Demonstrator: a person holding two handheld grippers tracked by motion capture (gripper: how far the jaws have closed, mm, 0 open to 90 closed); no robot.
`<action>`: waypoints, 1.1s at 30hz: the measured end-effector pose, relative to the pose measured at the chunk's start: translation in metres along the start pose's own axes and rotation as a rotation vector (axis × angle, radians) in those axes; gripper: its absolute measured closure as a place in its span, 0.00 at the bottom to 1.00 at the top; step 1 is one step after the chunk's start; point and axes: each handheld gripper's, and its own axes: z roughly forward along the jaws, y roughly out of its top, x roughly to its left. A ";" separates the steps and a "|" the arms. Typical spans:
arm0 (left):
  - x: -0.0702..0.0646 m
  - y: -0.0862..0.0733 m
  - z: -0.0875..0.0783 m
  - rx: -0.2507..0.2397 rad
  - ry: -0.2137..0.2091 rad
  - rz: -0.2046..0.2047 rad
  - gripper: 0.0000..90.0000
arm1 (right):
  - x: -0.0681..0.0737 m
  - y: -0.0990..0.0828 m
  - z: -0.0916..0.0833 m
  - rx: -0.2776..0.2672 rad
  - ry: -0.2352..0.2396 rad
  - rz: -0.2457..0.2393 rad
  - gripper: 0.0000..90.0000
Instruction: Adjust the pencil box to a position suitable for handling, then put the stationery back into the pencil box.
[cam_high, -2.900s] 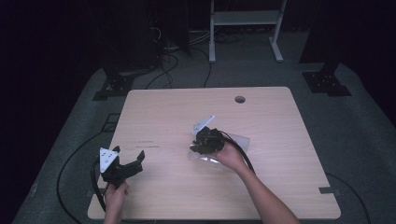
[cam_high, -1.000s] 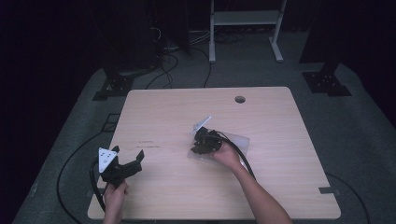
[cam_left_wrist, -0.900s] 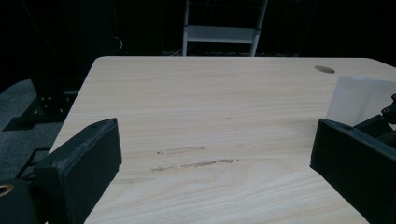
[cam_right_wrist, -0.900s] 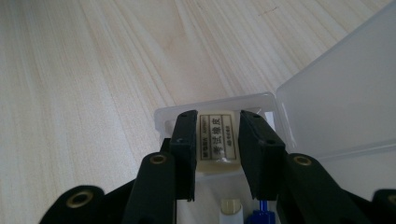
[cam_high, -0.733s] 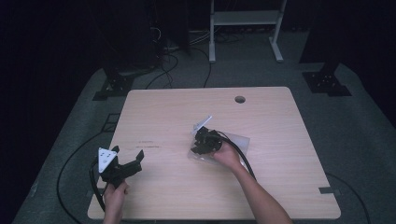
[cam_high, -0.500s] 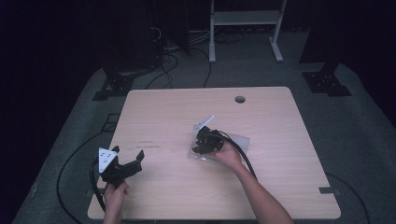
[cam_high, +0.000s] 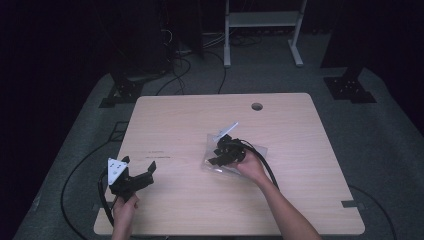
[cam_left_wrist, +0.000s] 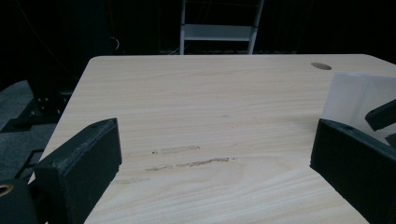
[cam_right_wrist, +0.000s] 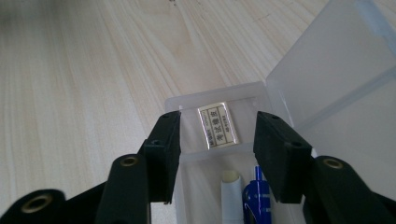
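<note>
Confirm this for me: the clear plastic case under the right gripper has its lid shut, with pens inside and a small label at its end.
Not quite. The clear plastic case has its lid open, swung up and back, as the right gripper view shows. The rest holds: the right gripper is over the case, pens lie inside and a small label sits at its end.
</note>
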 end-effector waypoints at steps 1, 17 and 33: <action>0.000 0.000 0.000 0.002 -0.001 -0.003 0.01 | 0.000 0.000 -0.001 -0.006 0.009 0.002 0.53; 0.001 -0.002 0.000 0.001 0.008 -0.008 0.01 | -0.001 -0.008 -0.021 -0.051 0.012 -0.008 0.45; -0.001 -0.002 -0.002 0.001 0.007 -0.020 0.01 | -0.001 -0.018 -0.030 -0.072 0.024 0.001 0.40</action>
